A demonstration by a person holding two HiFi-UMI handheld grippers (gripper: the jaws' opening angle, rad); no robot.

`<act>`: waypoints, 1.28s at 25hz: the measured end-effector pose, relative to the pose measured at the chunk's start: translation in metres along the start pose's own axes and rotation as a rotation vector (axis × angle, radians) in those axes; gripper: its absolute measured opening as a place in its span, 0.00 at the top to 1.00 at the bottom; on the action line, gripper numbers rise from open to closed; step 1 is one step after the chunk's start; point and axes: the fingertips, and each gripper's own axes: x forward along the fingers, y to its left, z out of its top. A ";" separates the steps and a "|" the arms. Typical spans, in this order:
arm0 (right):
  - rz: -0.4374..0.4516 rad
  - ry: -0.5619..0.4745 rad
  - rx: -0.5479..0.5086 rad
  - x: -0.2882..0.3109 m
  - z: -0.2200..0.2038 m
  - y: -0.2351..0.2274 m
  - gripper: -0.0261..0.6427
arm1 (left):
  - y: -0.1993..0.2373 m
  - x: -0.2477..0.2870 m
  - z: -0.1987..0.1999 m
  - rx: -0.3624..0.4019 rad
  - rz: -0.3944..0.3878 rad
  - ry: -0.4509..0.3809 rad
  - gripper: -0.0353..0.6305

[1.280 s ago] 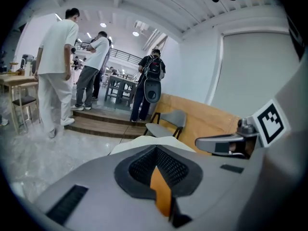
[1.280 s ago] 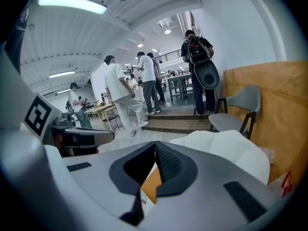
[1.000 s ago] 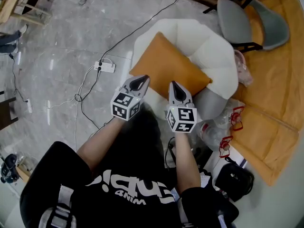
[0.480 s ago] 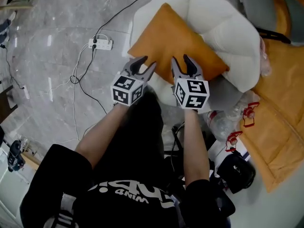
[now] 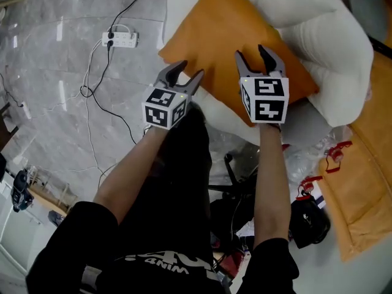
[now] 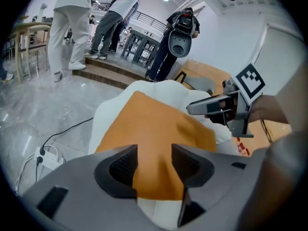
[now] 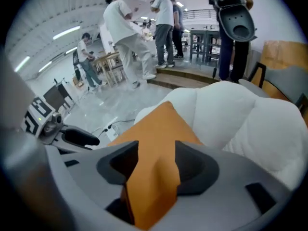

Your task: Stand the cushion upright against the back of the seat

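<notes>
An orange cushion (image 5: 226, 35) lies flat and cornerwise on the seat of a white padded armchair (image 5: 318, 29). My left gripper (image 5: 182, 77) hangs over the cushion's near left edge and its jaws are opening. In the left gripper view the cushion (image 6: 154, 129) shows through the gap of the left gripper (image 6: 154, 165), untouched by the pads. My right gripper (image 5: 260, 59) is over the cushion's near right part, its jaws also opening. In the right gripper view a cushion corner (image 7: 159, 134) sits between the spread jaws of the right gripper (image 7: 156, 165), ungripped.
A white power strip (image 5: 120, 39) and black cables lie on the marble floor at left. A black bag (image 5: 309, 222), clear plastic bags (image 5: 306, 158) and an orange cover (image 5: 361, 182) lie to the chair's right. People (image 6: 72, 23) stand in the background.
Both grippers have dropped toward the cushion and their jaws have gone from shut to spread. The cushion and chair have not moved.
</notes>
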 end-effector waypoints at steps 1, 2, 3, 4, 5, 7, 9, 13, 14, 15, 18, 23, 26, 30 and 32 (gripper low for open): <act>-0.005 0.035 -0.032 0.011 -0.006 -0.001 0.62 | 0.007 0.008 -0.009 -0.005 0.008 0.014 0.62; -0.014 0.066 -0.058 0.020 -0.012 -0.003 0.62 | 0.012 0.016 -0.017 -0.010 0.016 0.030 0.61; -0.027 0.094 -0.080 0.028 -0.019 -0.006 0.62 | 0.018 0.023 -0.026 -0.013 0.026 0.046 0.61; -0.042 0.122 -0.101 0.036 -0.026 -0.009 0.61 | 0.023 0.030 -0.034 -0.015 0.037 0.064 0.60; -0.057 0.149 -0.122 0.043 -0.033 -0.012 0.61 | 0.028 0.036 -0.043 -0.015 0.047 0.082 0.60; -0.088 0.199 -0.184 0.055 -0.045 -0.015 0.59 | 0.037 0.049 -0.059 -0.020 0.061 0.112 0.59; -0.110 0.247 -0.269 0.064 -0.054 -0.017 0.59 | 0.041 0.059 -0.068 -0.025 0.070 0.127 0.59; -0.113 0.311 -0.328 0.078 -0.067 -0.019 0.59 | 0.047 0.075 -0.080 -0.005 0.103 0.149 0.59; -0.112 0.324 -0.328 0.081 -0.070 -0.020 0.59 | 0.048 0.078 -0.082 0.000 0.109 0.153 0.59; -0.114 0.338 -0.329 0.085 -0.072 -0.022 0.59 | 0.049 0.081 -0.082 0.004 0.111 0.156 0.59; -0.138 0.366 -0.332 0.094 -0.077 -0.026 0.59 | 0.053 0.088 -0.085 0.008 0.115 0.172 0.59; -0.174 0.391 -0.375 0.099 -0.081 -0.023 0.70 | 0.054 0.093 -0.085 -0.001 0.087 0.205 0.70; -0.147 0.370 -0.347 0.094 -0.081 -0.019 0.90 | 0.042 0.093 -0.078 0.030 0.043 0.203 0.91; -0.112 0.331 -0.285 0.088 -0.078 -0.016 0.91 | 0.035 0.086 -0.075 -0.004 -0.003 0.196 0.93; -0.115 0.306 -0.275 0.085 -0.076 -0.016 0.92 | 0.035 0.082 -0.073 0.002 -0.001 0.190 0.93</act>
